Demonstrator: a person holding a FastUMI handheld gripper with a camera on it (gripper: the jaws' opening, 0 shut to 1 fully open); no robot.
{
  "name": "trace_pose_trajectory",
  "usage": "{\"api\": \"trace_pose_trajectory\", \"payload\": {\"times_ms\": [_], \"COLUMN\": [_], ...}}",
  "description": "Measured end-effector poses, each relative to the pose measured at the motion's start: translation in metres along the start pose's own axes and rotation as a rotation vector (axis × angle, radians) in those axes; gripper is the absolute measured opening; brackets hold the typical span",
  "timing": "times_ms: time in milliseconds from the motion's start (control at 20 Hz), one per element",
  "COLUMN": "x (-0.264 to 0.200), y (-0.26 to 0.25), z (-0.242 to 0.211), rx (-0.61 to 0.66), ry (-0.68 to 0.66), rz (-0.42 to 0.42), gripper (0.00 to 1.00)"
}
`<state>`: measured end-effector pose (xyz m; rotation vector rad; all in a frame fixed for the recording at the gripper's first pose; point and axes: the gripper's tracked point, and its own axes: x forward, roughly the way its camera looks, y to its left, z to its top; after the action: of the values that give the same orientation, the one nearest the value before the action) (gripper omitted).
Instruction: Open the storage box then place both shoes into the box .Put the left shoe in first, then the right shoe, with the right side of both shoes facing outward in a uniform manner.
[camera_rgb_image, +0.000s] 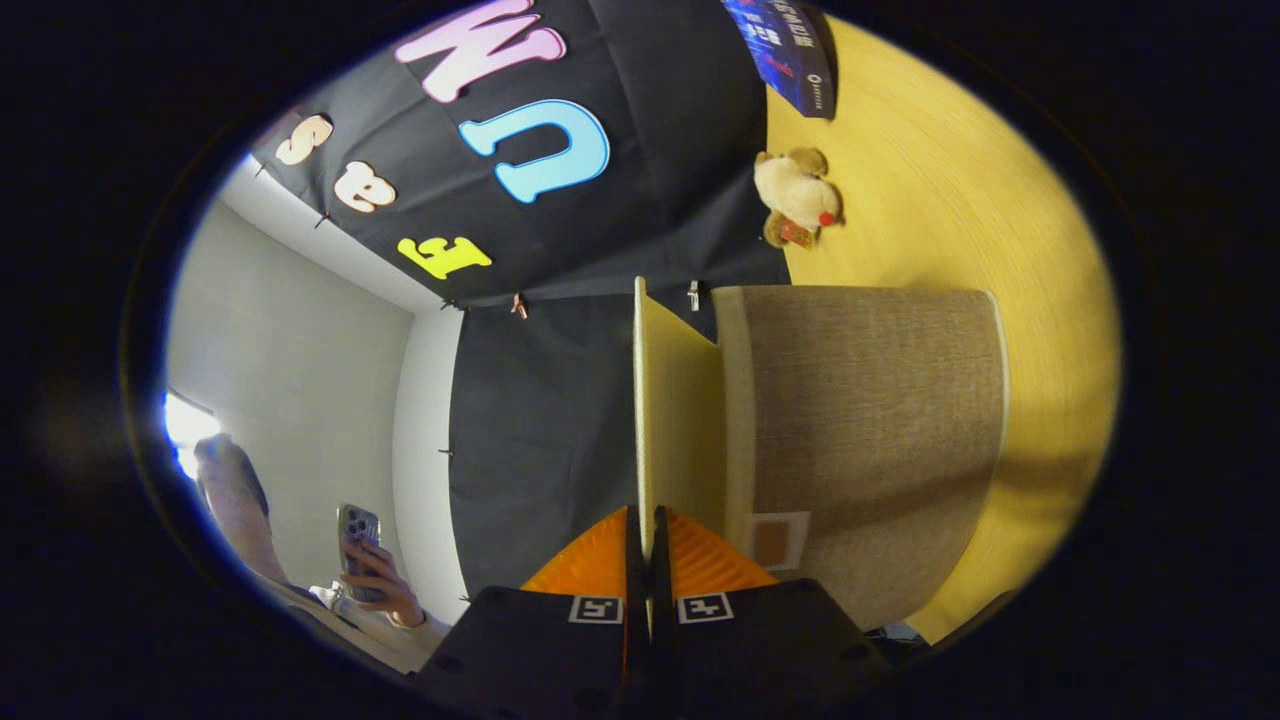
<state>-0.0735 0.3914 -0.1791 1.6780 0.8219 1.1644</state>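
Jaws pinched on storage box (860, 430) lid (680, 420), shoes hidden.

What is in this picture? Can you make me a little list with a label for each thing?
claw: claw shut on the pale yellow lid flap, pinching its edge
box: grey-brown woven fabric storage box on the yellow wooden table, lid lifted
toy: cream plush dog on the table beyond the box
person: hand holding a phone, off beside the claw
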Motion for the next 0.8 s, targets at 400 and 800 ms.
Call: {"api": "trace_pose_trajectory", "payload": {"times_ms": [400,800], "x": [0.1,0.226], "y": [0.085,0.07], "z": [-0.025,-0.062], "rx": [-0.303,-0.616], "ry": [-0.007,0.091], "rz": [-0.16,-0.317], "gripper": [0.06,0.28]}}
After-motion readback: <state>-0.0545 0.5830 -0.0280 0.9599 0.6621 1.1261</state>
